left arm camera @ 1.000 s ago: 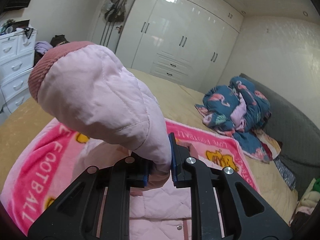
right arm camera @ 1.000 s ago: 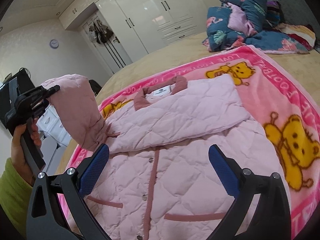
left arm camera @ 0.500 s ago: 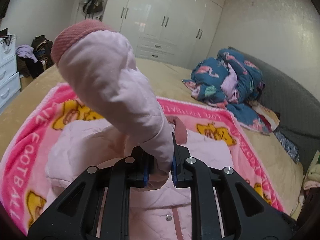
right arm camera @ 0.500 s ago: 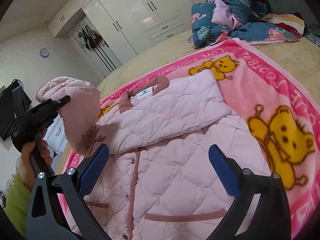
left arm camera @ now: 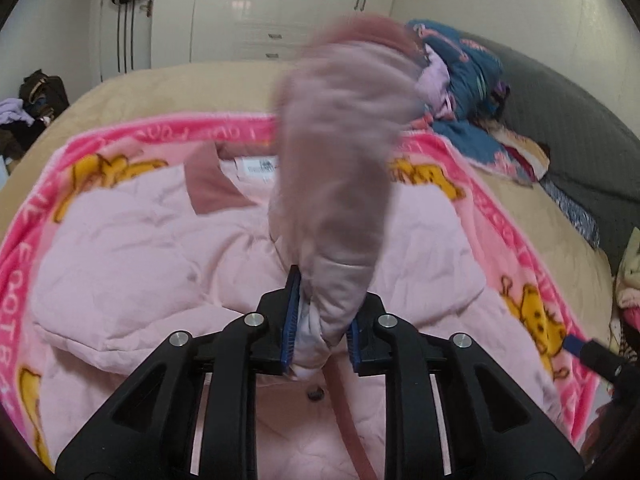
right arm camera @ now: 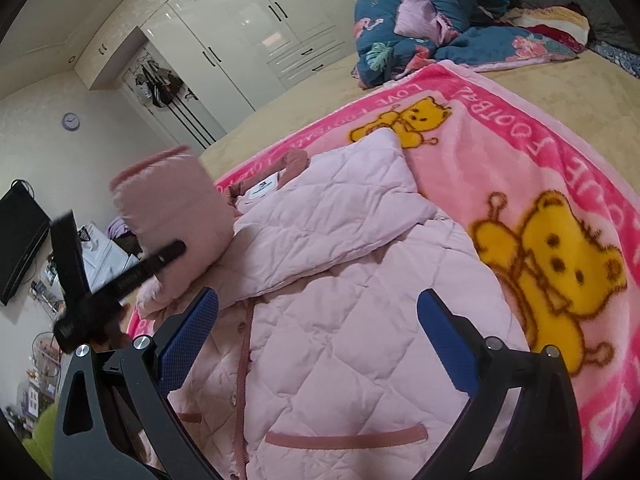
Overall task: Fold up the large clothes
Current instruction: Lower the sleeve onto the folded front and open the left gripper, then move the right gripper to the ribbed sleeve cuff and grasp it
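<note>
The left gripper is raised over the middle of the pink quilted jacket, its blue pads pinched on the sleeve, which stands up from the jaws with its darker pink cuff at the top, blurred by motion. The jacket lies front-up on the pink bear-print blanket spread across the beige bed; its other sleeve is already folded across the chest below the collar. The right gripper hovers low over the jacket's lower front, fingers spread wide and holding nothing. In the right wrist view the left gripper sits at the jacket's left edge with the sleeve bunched above it. Compared with a second ago, the left gripper has swung inward from beside the blanket to above the jacket's centre, carrying the sleeve toward the button placket. A blue flamingo-print quilt is heaped at the bed's far end.
</note>
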Available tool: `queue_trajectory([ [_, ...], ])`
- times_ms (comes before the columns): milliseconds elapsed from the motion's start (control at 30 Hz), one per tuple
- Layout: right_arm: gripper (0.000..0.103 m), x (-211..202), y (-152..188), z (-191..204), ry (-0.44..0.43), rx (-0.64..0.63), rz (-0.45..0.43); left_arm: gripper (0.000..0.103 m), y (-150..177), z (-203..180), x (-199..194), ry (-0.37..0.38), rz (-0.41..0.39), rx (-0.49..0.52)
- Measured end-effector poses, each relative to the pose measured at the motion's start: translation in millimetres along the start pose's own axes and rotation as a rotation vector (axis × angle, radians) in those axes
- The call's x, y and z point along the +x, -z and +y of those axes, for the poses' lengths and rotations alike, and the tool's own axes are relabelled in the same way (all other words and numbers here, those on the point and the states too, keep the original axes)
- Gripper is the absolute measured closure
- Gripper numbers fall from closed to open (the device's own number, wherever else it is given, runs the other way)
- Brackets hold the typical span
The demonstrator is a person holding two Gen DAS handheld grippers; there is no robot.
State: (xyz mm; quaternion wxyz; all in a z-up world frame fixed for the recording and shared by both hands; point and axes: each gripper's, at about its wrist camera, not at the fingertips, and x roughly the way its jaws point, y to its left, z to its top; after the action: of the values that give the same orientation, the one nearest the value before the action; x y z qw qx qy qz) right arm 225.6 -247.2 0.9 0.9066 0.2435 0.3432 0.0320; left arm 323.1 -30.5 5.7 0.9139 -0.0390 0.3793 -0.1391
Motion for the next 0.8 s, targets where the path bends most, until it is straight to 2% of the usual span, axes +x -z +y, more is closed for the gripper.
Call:
queue_trajectory([
  [267, 0.004, 7.9, -0.1, -2.1, 0.012, 0.009, 0.02, 0.083, 19.6, -10.4, 21.4, -0.003, 0.076, 0.03],
  [333, 0.004, 10.0, 0.0, 0.4, 0.011, 0.006, 0.025, 0.074, 22.2, -10.9, 22.7, 0.005, 0.091, 0.035],
  [400, 0.004, 11.6, 0.3, 2.8, 0.013, 0.001, 0.029, 0.041, 24.2, -13.3, 24.3, 0.014, 0.113, 0.045],
  [567, 0.004, 15.3, 0.5, 8.7, 0.01, -0.005, 0.042, 0.034, 35.3, -25.4, 18.9, 0.008, 0.166, 0.134],
  [633, 0.004, 17.1, 0.0, 12.2, 0.01, -0.014, 0.045, 0.026, 40.6, -26.5, 11.9, 0.015, 0.175, 0.153],
  [700, 0.004, 20.2, -0.7, 14.0, 0.009, -0.013, 0.051, 0.009, 45.3, -20.9, 1.2, 0.046, 0.18, 0.136],
  [800, 0.004, 27.7, -0.6, 17.5, 0.003, -0.002, 0.067, 0.009, 49.2, -7.0, -15.0, 0.063, 0.173, 0.104],
])
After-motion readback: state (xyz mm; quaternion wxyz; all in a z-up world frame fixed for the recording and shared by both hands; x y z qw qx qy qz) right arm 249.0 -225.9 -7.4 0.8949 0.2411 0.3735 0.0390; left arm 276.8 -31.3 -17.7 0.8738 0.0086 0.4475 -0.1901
